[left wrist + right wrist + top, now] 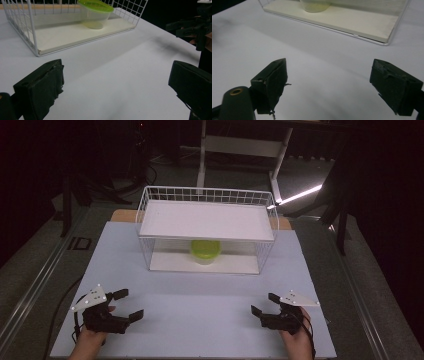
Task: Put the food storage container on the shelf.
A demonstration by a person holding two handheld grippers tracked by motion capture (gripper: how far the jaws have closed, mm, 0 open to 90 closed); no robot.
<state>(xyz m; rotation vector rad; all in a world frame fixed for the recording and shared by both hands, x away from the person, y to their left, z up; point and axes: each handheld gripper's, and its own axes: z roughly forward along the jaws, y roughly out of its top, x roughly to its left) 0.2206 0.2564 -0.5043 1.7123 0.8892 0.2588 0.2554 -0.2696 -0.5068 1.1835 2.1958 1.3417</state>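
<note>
The wire basket [207,227] stands at the far middle of the white board [200,310], its near side open, with bare board in front of it. Left gripper [126,304] and right gripper [264,303] rest near the board's front edge, jaws wide, holding nothing. The container [205,251], translucent with a green lid, sits on the basket's lower floor; the upper shelf [207,220] hides its top, and its contents are probably unreadable.

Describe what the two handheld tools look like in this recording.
Both are black two-jaw tools. The left tool and right tool each carry a pale grey three-cornered plate on top, dotted at its corners. Jaw tips are blocky, with rough black padding. A dark cable trails from each. No sleeves visible.
</note>
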